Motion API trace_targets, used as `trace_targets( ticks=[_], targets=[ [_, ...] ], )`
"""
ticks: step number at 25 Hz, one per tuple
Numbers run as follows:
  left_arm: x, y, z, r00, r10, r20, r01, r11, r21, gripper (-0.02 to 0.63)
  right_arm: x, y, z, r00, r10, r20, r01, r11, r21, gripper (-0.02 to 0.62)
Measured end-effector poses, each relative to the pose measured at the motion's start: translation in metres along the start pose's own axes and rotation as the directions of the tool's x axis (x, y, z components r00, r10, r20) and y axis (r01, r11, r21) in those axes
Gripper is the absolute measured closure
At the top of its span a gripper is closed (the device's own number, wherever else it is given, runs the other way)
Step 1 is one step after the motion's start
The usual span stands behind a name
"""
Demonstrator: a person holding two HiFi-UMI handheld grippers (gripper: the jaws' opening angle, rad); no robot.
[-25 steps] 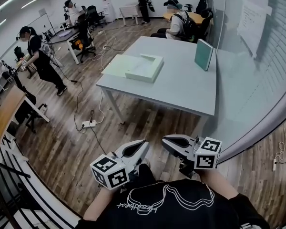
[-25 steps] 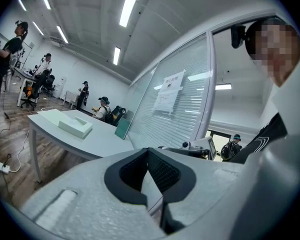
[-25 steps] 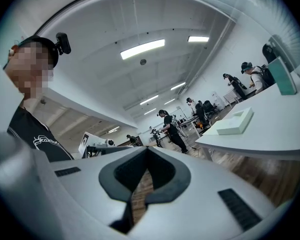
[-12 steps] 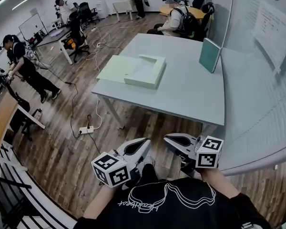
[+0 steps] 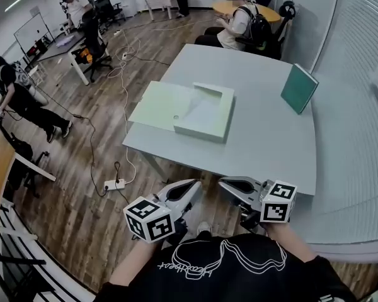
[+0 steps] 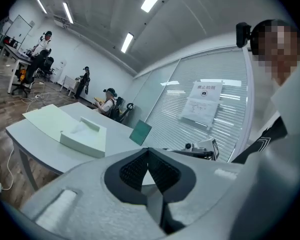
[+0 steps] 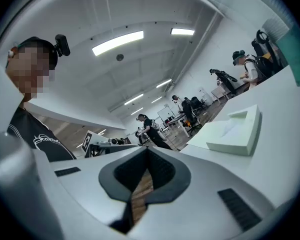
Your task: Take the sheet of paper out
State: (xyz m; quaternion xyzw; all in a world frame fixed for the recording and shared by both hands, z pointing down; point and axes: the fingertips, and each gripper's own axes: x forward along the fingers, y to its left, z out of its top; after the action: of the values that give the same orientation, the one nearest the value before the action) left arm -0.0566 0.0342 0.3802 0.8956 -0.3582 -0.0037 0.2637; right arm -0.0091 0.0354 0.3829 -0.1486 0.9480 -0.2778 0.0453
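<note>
Pale green and flat, the open cardboard box (image 5: 200, 128) lies on the grey rectangular table (image 5: 264, 137), near its left edge, with the lid flap spread flat beside it. A white sheet of paper (image 5: 205, 109) rests inside the box. A teal book (image 5: 299, 88) stands on edge by the table's right side. Off the table's near edge hover the left gripper (image 5: 192, 184) and the right gripper (image 5: 224, 182), side by side, each with its jaws pressed together and nothing between them.
</note>
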Motion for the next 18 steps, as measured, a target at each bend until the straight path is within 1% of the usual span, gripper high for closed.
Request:
trace_targets(
  ticks=[3,5,9,13,18],
  targets=[
    [0.012,0.043,0.018,1.0,0.018,-0.009,-0.018,0.999,-0.036,0.594,0.027,-0.026,0.014,1.0,-0.016,0.003,0.016,1.0,0.006,0.589],
    [0.019,0.064,0.024,1.0,0.014,-0.008,-0.014,0.998,-0.056,0.594,0.039,-0.041,0.02,1.0,-0.028,0.003,0.028,1.0,0.008,0.589],
    [0.031,0.081,0.037,1.0,-0.009,-0.002,0.009,0.999,-0.047,0.594,0.051,-0.06,0.03,0.999,-0.052,0.003,0.052,0.999,0.016,0.589],
    [0.043,0.096,0.044,0.999,-0.033,-0.007,0.032,0.998,-0.06,0.594,0.058,-0.077,0.037,0.998,-0.069,0.001,0.069,0.997,0.026,0.59],
    [0.067,0.128,0.05,0.999,-0.035,-0.017,0.034,0.997,-0.076,0.592,0.072,-0.114,0.048,0.997,-0.077,-0.011,0.077,0.996,0.042,0.589]
  ],
)
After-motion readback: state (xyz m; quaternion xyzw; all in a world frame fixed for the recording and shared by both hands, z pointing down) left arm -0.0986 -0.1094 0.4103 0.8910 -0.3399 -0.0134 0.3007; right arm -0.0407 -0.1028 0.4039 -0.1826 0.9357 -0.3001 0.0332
